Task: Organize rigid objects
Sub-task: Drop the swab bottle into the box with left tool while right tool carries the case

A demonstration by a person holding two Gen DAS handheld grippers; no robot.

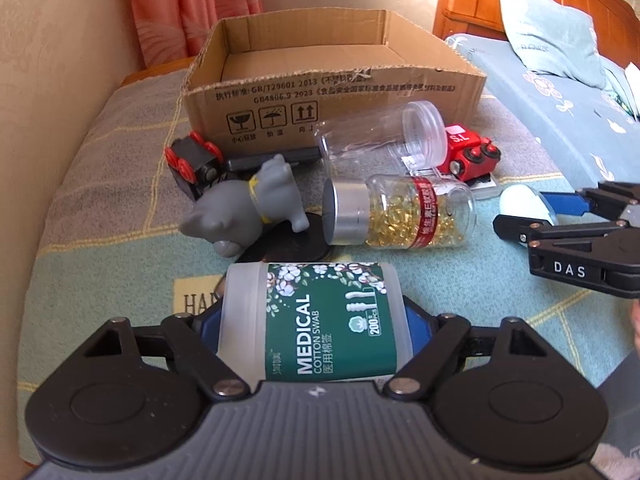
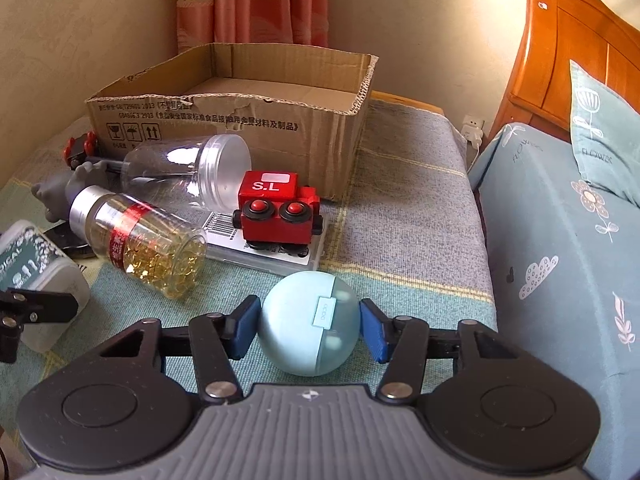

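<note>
1. Left wrist view: the left gripper [image 1: 316, 328] is clamped on a swab jar [image 1: 316, 320] lying on its side, its blue pads pressed to both ends.
2. Just beyond the jar lie a grey dog toy [image 1: 248, 208], a capsule bottle [image 1: 400, 214], a clear jar [image 1: 380, 140] and a red train [image 1: 468, 154].
3. An open cardboard box [image 1: 332, 92] stands behind them on the checked cloth [image 1: 100, 160].
4. Right wrist view: the right gripper [image 2: 310, 326] is spread wide around a pale blue ball [image 2: 296, 320] that rests on the cloth; the left pad is at its side, the right pad just apart.
5. The red train sits on a flat clear case [image 2: 224, 236] near the ball.
</note>
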